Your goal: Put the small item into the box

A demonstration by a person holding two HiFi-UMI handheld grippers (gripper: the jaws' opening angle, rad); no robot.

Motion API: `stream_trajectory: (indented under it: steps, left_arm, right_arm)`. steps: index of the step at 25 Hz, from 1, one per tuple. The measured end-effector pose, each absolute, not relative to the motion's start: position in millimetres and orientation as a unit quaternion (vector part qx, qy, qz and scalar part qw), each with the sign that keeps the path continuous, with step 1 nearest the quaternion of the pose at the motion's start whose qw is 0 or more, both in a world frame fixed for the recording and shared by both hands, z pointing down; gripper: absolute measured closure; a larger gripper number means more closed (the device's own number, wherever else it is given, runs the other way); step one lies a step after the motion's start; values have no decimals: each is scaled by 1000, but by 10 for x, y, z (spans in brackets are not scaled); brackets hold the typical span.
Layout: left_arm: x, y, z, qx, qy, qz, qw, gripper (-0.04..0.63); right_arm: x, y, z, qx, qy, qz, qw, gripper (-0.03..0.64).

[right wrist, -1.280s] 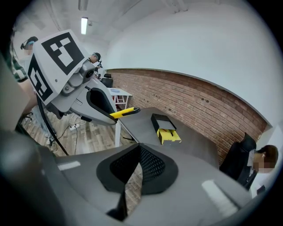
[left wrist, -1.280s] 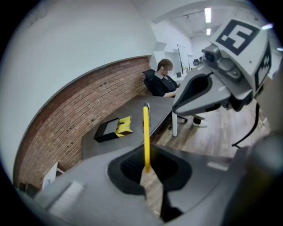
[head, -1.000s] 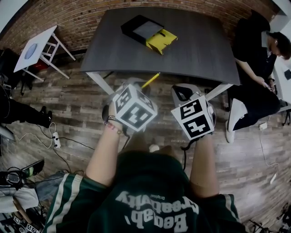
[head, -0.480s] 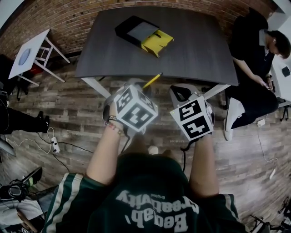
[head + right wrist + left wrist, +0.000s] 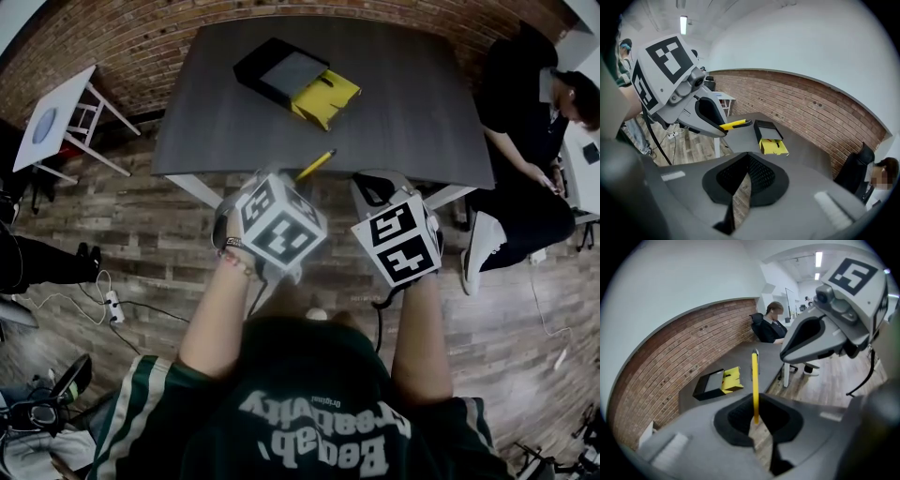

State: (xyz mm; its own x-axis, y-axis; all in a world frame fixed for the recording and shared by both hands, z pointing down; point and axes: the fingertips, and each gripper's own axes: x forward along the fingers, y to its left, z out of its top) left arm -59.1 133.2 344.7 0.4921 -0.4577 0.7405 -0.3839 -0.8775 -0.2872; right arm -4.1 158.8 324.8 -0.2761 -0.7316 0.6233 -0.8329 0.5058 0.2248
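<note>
A yellow pen (image 5: 314,165) sticks out ahead of my left gripper (image 5: 292,180), which is shut on its lower end. In the left gripper view the pen (image 5: 754,385) stands upright between the pads. Its tip reaches over the near edge of the dark grey table (image 5: 412,103). The black box (image 5: 281,70) with a yellow flap (image 5: 326,96) lies open at the table's far side, well beyond the pen; it also shows as the box (image 5: 708,384) and the box (image 5: 768,130). My right gripper (image 5: 375,190) hangs beside the left, shut and empty, with its jaws (image 5: 743,176) together.
A seated person (image 5: 530,141) is at the table's right end. A small white table (image 5: 56,108) stands at the left by the brick wall (image 5: 141,37). Cables and a power strip (image 5: 114,305) lie on the wooden floor.
Both grippers have moved toward the table with the pen still held. The table and box sit nearer in the head view, and the pen tip now overlaps the table's near edge.
</note>
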Motion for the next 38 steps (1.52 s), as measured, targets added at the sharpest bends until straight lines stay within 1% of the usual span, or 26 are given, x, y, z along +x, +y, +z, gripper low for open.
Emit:
stream_trajectory:
  steps: [18, 38]
  left_arm:
    - [-453, 137, 3512, -867, 226, -443, 33, 568]
    - [-348, -1023, 3475, -873, 198, -443, 43, 568]
  right_arm:
    - [47, 400, 3311, 488, -792, 84, 357, 611]
    - [83, -772, 3230, 502, -783, 86, 356, 611]
